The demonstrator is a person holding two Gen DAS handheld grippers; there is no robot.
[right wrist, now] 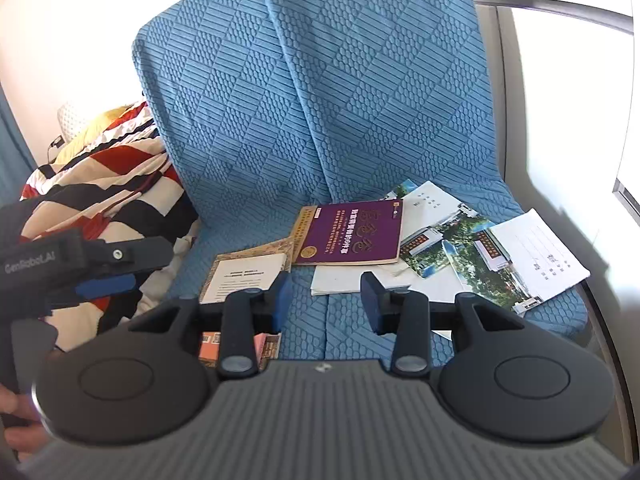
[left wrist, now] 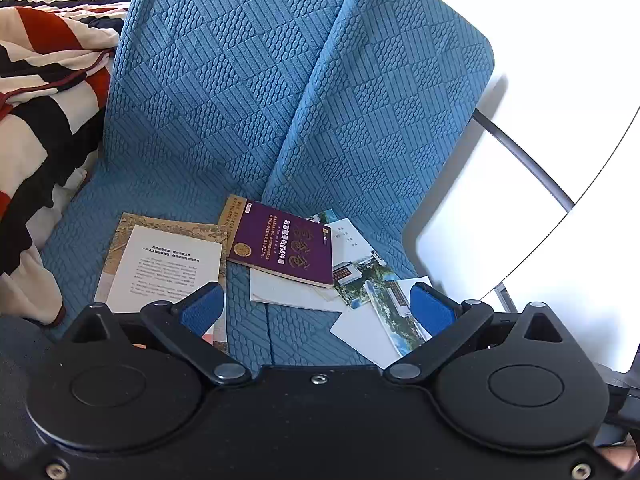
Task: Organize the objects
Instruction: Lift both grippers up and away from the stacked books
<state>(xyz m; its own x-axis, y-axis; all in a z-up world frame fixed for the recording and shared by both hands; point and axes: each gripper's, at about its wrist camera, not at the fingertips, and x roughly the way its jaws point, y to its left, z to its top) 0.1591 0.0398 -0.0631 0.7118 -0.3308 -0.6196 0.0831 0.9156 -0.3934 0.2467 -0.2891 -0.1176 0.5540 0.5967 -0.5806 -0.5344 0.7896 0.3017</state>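
Observation:
Books and papers lie scattered on the blue sofa seat (left wrist: pixel 168 196). A purple book (left wrist: pixel 282 250) (right wrist: pixel 352 232) rests on a white sheet (left wrist: pixel 288 294) near the back cushions. Left of it lies a tan book with a white panel (left wrist: pixel 164 266) (right wrist: pixel 244 272). Photo brochures (left wrist: pixel 366 276) (right wrist: pixel 448 246) and a lined white sheet (right wrist: pixel 536 258) spread to the right. My left gripper (left wrist: pixel 316 312) hovers over the seat's front, jaws wide open and empty. My right gripper (right wrist: pixel 326 300) is partly open, with only sofa fabric between its blue pads (right wrist: pixel 370 300).
A striped red, black and white blanket (left wrist: pixel 40 120) (right wrist: pixel 100 192) is heaped at the sofa's left end. Two upright blue back cushions (right wrist: pixel 280 100) stand behind the papers. A bright white wall with a dark rail (left wrist: pixel 520 152) borders the right. An orange item (right wrist: pixel 212 344) peeks from under the tan book.

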